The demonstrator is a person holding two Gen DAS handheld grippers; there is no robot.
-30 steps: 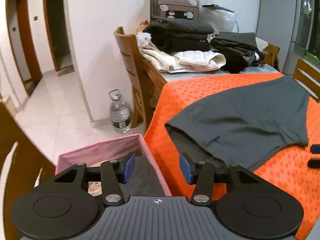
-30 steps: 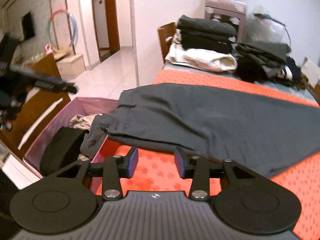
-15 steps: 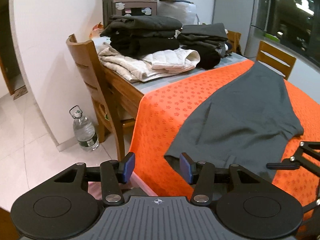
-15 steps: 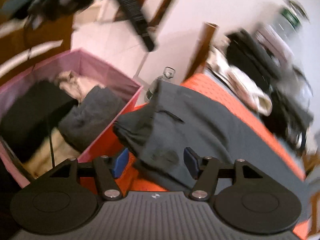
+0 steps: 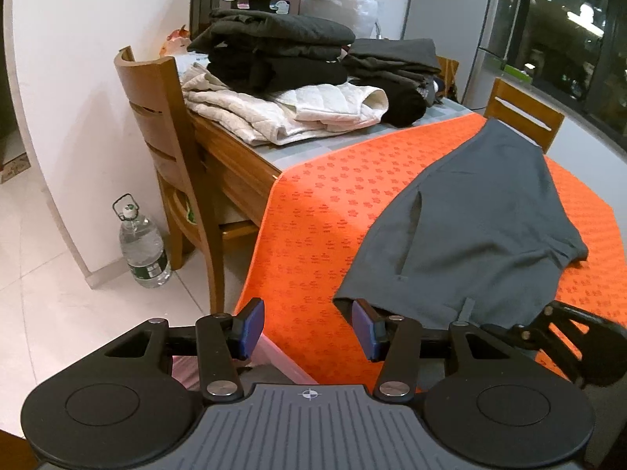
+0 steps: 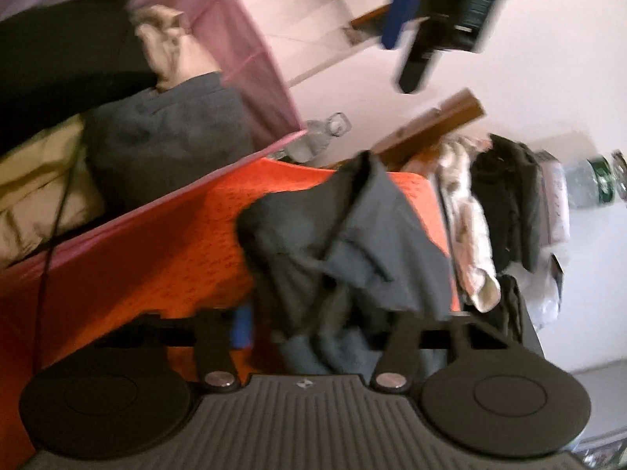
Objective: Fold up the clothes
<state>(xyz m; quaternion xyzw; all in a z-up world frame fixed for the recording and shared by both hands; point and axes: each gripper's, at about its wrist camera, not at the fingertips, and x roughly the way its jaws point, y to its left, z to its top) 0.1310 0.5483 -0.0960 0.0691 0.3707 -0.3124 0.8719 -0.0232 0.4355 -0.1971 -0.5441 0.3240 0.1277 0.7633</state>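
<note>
Grey trousers [image 5: 478, 219] lie flat on the orange tablecloth [image 5: 325, 203], waistband toward me. My left gripper [image 5: 307, 329] is open at the table's near edge, and its right pad [image 5: 362, 329] sits just beside the waistband corner with nothing between the pads. In the blurred, rolled right wrist view, the trousers' waist [image 6: 352, 243] is bunched up between the jaws of my right gripper [image 6: 309, 329]. These jaws are closing, the left blue pad [image 6: 241, 327] still stands a little off the cloth, and the other pad is hidden behind it.
A pink fabric basket [image 6: 254, 58] with clothes in it stands below the table edge. Folded dark clothes [image 5: 274, 47] and a white quilted jacket [image 5: 333, 105] fill the far end. A wooden chair [image 5: 164, 117] and a water bottle [image 5: 143, 246] stand at the left.
My left gripper swung right, up to the trousers' waistband corner, still open. My right gripper rolled, dropped onto the waist, opened wider, then narrowed around the bunched cloth.
</note>
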